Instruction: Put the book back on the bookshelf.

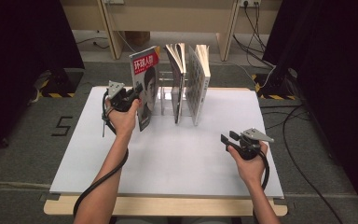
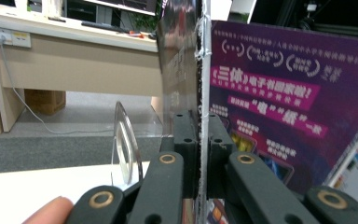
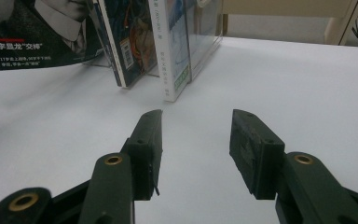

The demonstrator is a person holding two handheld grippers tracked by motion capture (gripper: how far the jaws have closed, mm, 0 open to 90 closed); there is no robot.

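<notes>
Upright magazine point(image 1: 145, 88), spine edge toward left gripper point(image 1: 133, 94).

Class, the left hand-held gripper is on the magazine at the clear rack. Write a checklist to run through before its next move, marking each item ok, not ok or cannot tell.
1. Left hand-held gripper shut on the magazine edge: ok.
2. Magazine upright, not folding: ok, though it leans a little.
3. Magazine's lower edge free of the table: cannot tell.
4. Right hand-held gripper open and apart from the books: ok.
5. The two books standing in the rack: ok.
6. Which rack slot is free for the magazine: cannot tell.
</notes>
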